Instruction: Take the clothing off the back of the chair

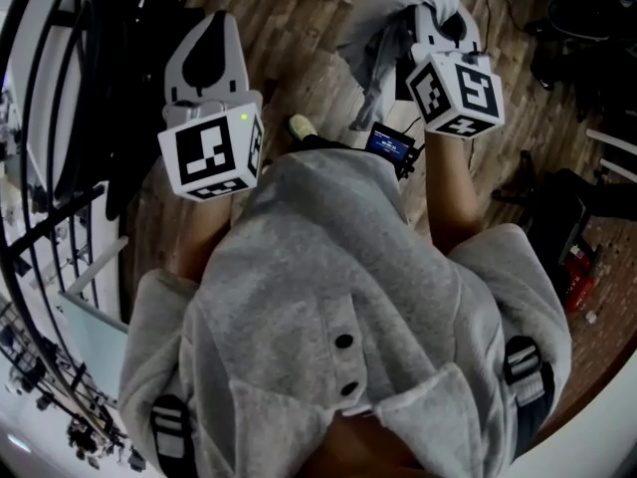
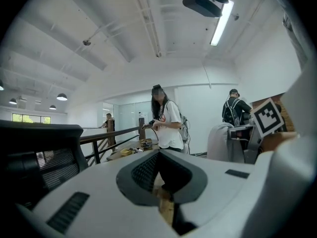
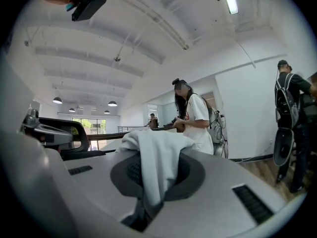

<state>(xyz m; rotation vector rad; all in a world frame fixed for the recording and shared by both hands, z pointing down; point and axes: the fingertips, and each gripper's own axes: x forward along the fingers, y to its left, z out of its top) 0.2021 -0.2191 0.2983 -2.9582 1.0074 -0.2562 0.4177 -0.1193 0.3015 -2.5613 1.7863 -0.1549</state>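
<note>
1. Nearest the head camera: the wearer's grey fleece top [image 1: 338, 297] fills the lower half of the frame, with both forearms reaching up-frame from it.
2. Left claw [image 2: 161, 157]: jaws together with nothing between them. Only a sliver of wood colour shows through the slit. It sits at upper left in the head view and looks idle.
3. Right claw [image 3: 146, 158]: clamped on the clothing [image 1: 383, 18], a pale grey garment. In the right gripper view a fold comes out over the pads and drapes down centre frame.
4. Head view: the garment is bunched at top centre-right, hanging off the right claw over the wood floor [image 1: 289, 28]. No chair shows under it there.
5. Black mesh chair [image 2: 37, 152] is at the left of the left gripper view. It also shows at the left of the right gripper view, apart from the cloth.
6. Progress, my read: the garment looks off the chair back, so the main lift is done. The lower hem isn't visible, so I can't rule out a tail dragging on the chair.
7. Left to do: carry it clear and put it down somewhere. No drop spot is visible.
8. Bystander [image 2: 166, 125] is mid-frame, well apart from the work.
</note>
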